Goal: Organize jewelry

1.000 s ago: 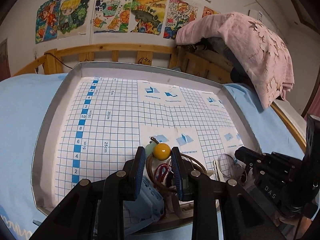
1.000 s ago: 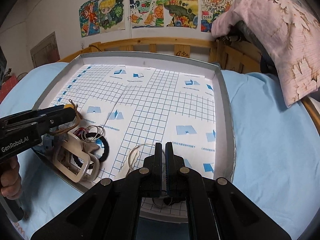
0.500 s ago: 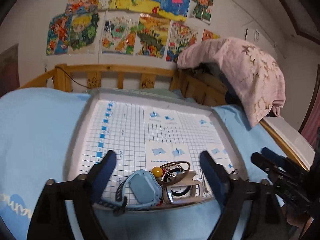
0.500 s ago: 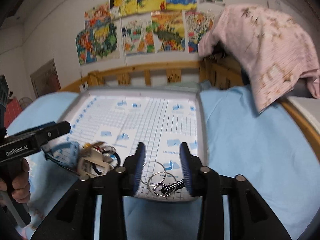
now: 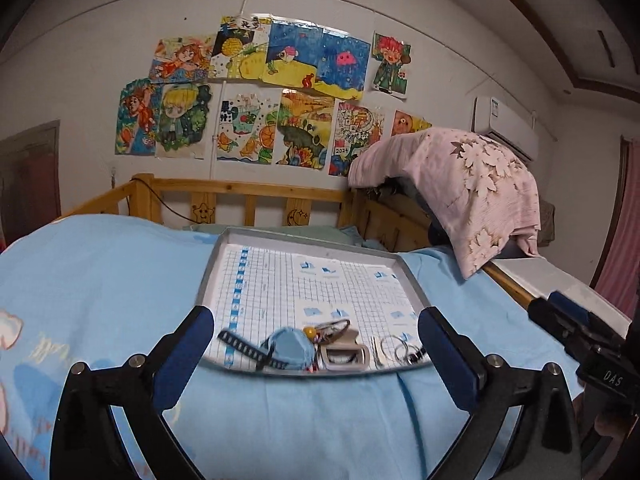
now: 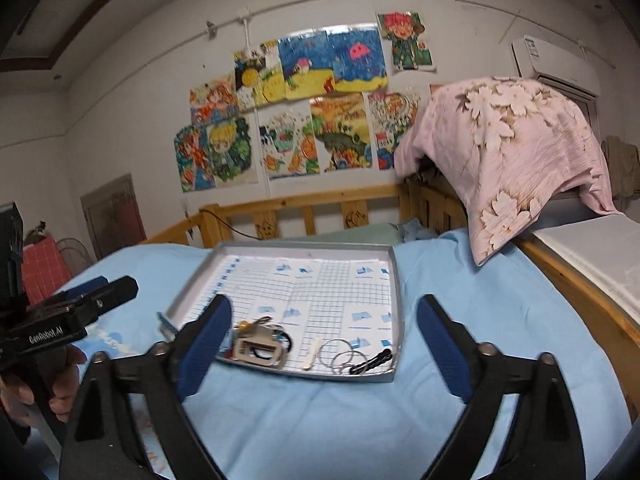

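Note:
A grey tray (image 5: 212, 272) lined with blue grid paper lies on the blue bed sheet. Jewelry is gathered at its near edge: a blue watch (image 5: 290, 346), a yellow bead (image 5: 309, 332), a beige buckle (image 5: 344, 354) and metal rings (image 5: 394, 348). The right wrist view shows the buckle (image 6: 258, 350), a white stick (image 6: 313, 354), the rings (image 6: 340, 354) and a black clip (image 6: 376, 360). My left gripper (image 5: 314, 314) hangs back from the tray, jaws opening wide, nothing between them. My right gripper (image 6: 324, 302) is likewise back, jaws opening, holding nothing.
A wooden bed rail (image 5: 248, 192) runs behind the tray. A pink flowered blanket (image 5: 472, 184) hangs over the rail at the right. A white slab (image 6: 592, 256) sits beyond the bed's right edge. A hand (image 6: 60, 392) grips the left tool.
Both grippers opened and drew back and up from the tray. The left let go of the bead and cord pile; the right let go of the metal rings, which lie in the tray.

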`<state>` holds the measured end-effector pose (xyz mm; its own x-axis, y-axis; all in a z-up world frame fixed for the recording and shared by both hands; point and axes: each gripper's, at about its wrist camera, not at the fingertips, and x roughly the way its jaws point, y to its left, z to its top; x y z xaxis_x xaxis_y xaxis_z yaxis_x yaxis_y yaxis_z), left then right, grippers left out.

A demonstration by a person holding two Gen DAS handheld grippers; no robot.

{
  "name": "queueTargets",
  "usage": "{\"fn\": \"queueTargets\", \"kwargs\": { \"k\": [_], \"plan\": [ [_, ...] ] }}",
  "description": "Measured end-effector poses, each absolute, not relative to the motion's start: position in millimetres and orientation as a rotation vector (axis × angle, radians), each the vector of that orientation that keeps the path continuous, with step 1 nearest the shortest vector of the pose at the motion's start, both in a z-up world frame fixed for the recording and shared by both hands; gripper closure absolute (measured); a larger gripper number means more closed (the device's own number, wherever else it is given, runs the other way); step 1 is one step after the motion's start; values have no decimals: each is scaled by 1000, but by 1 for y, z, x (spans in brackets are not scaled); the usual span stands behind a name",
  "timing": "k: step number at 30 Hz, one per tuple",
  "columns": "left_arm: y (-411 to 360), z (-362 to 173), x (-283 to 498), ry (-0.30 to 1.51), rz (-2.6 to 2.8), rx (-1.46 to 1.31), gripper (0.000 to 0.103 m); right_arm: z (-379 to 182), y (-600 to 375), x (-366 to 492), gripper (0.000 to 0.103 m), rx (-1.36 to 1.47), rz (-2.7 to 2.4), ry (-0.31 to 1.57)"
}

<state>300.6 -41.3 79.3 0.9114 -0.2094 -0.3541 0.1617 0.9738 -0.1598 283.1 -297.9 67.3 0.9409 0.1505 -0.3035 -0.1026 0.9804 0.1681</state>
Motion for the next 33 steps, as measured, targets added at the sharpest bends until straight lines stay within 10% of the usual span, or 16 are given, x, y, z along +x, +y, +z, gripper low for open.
{"fn": "queueTargets", "kwargs": {
  "k": [33],
  "plan": [
    [16, 67, 80, 274, -60, -110, 0, 75, -254, 60, 7, 112, 132, 163]
  ]
}}
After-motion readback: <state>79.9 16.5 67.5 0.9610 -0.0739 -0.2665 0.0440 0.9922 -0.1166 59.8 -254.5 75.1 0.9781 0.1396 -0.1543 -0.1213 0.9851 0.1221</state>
